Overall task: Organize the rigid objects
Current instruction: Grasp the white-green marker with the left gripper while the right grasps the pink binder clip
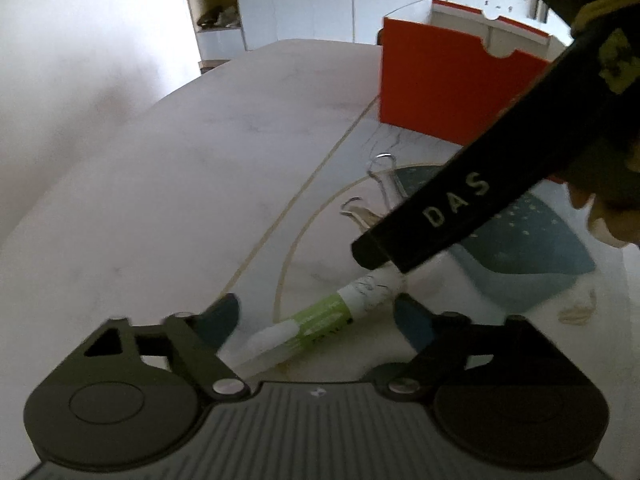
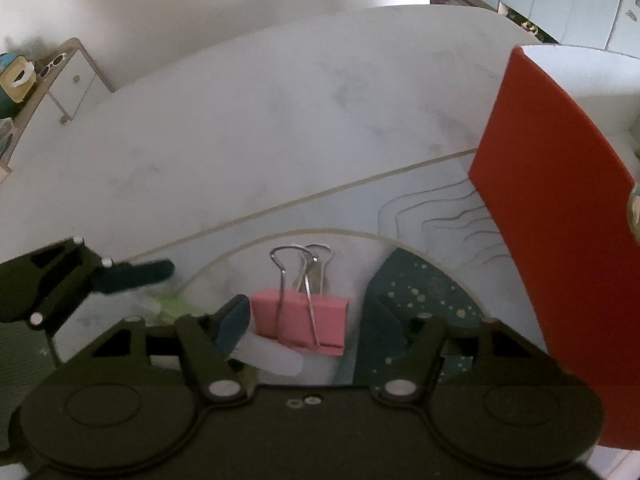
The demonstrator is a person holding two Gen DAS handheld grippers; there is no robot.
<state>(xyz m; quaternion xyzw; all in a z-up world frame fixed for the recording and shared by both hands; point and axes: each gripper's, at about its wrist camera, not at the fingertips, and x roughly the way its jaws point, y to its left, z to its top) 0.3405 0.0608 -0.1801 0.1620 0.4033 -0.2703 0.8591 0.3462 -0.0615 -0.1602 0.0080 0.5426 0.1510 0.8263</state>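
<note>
A white and green tube-like stick (image 1: 316,320) lies on the table between the open fingers of my left gripper (image 1: 316,316). My right gripper (image 2: 312,320) is open, its fingers on either side of a pink binder clip (image 2: 300,320) with wire handles that lies on the table. The clip's handles (image 1: 384,184) show in the left wrist view behind the black body of the right gripper (image 1: 460,208). The stick's white end (image 2: 272,356) lies just below the clip. The left gripper's finger (image 2: 136,274) shows at the left of the right wrist view.
An open red box (image 1: 448,88) stands on the white marble table (image 1: 160,184) at the back right; it also shows at the right of the right wrist view (image 2: 560,208). A teal patterned patch (image 2: 420,300) marks the table. White cabinets (image 1: 304,4) stand behind.
</note>
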